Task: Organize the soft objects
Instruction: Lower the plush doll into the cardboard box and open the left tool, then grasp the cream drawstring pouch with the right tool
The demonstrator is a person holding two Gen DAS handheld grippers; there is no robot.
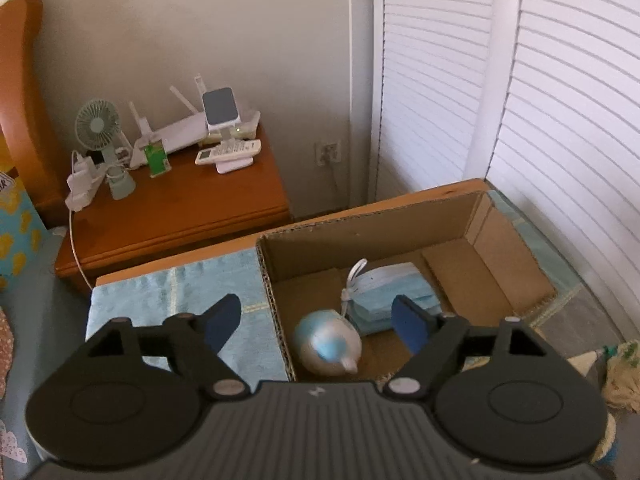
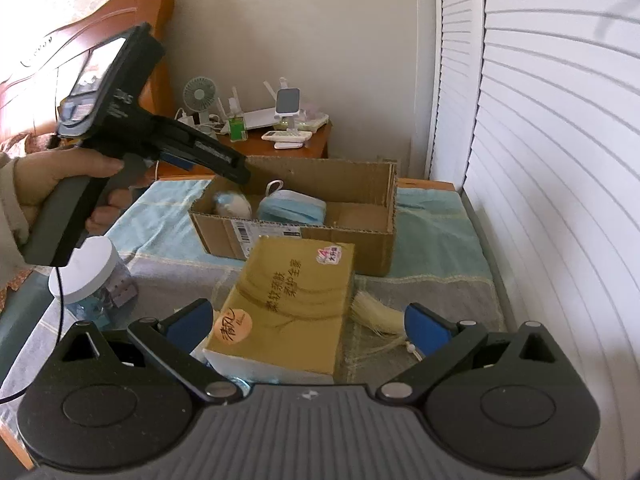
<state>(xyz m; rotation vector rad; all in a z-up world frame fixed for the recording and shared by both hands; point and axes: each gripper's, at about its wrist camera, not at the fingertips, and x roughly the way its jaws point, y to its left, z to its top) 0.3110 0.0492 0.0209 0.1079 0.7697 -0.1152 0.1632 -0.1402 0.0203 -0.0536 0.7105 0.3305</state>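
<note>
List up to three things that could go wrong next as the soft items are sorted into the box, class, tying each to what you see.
1. The open right gripper straddles the tissue pack; the pack looks nearly as wide as the opening, so a finger could shove it instead of gripping.
2. The jar stands close beside the pack and might get knocked over.
3. The ball and masks fill the box's left part, so the pack may land on them.

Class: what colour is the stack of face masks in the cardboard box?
Light blue face masks, clearest in the left wrist view.
</note>
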